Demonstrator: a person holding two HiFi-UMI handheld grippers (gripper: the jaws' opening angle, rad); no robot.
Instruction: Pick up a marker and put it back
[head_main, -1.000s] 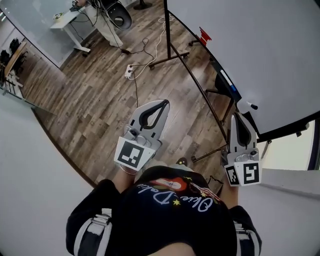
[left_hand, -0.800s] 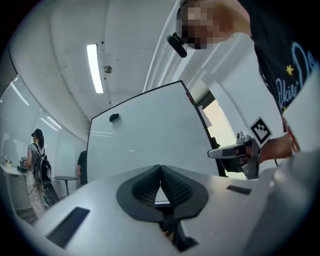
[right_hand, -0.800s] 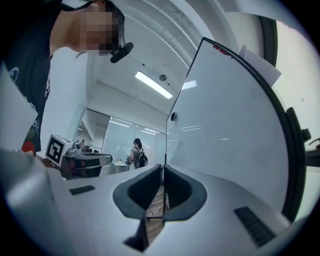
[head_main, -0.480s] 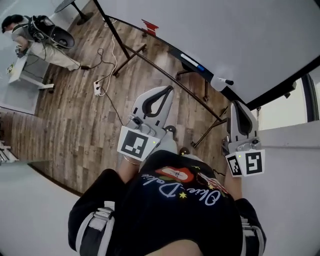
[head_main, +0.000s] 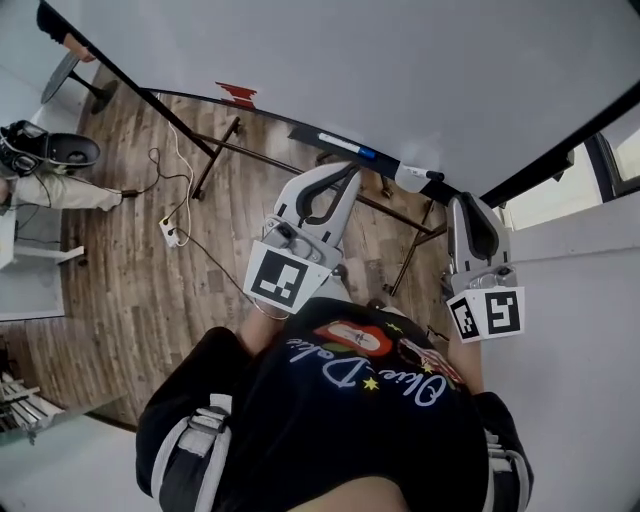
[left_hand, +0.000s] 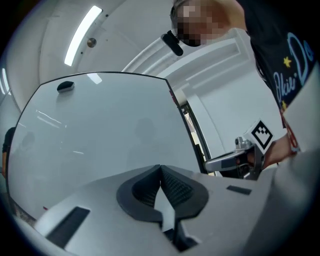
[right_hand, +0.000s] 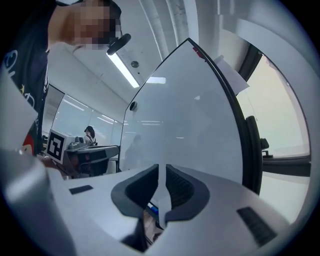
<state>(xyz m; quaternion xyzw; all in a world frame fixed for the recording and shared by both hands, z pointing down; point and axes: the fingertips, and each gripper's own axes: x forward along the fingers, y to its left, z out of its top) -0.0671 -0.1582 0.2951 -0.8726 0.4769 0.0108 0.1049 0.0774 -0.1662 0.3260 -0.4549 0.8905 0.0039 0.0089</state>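
Our right claw shows only a narrow slit between its pads; its jaws are opening and pinch nothing. Our left claw is pressed together at the tips and is also empty. The marker lies on the tray at the foot of the whiteboard. In the head view it sits just beyond the left claw's tips and off to the left of the right claw. Its long axis runs along the tray, with the blue end toward the right claw's side. We hold both claws close in front of the chest, aimed at the board. The left one leans toward the right one, which points almost straight ahead.
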